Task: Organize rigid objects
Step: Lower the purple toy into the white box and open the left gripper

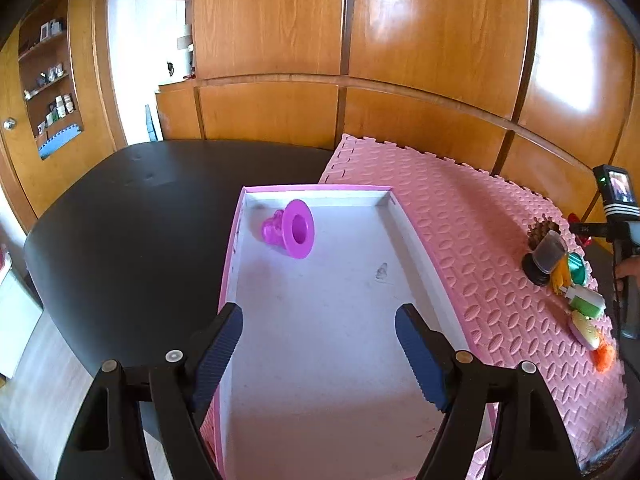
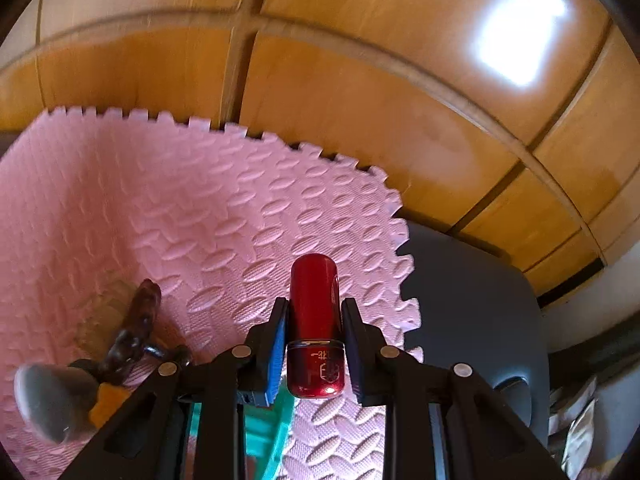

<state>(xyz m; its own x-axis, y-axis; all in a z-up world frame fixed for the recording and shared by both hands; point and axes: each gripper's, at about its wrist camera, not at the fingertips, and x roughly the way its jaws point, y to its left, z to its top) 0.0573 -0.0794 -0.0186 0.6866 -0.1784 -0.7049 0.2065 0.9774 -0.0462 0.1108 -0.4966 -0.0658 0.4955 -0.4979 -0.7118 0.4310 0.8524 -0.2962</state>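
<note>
My left gripper (image 1: 319, 328) is open and empty, hovering over the near end of a shallow pink-rimmed white tray (image 1: 416, 240). A magenta plastic funnel-shaped piece (image 1: 290, 229) lies on its side at the tray's far left. My right gripper (image 2: 314, 320) is shut on a glossy red cylinder (image 2: 315, 304) and holds it above the pink foam mat (image 2: 180, 208). The right gripper's body with its camera (image 1: 618, 216) shows at the right edge of the left wrist view. A pile of small objects (image 1: 560, 268) sits on the mat's right side.
The pile holds a pine cone, a dark cup, a teal lid and yellow, green and orange pieces. In the right wrist view a brown pine cone (image 2: 136, 320), a grey cup (image 2: 52, 400) and a teal piece (image 2: 264, 436) lie below the gripper. A black table (image 1: 132, 216) carries the mat (image 1: 480, 240); wooden panels stand behind.
</note>
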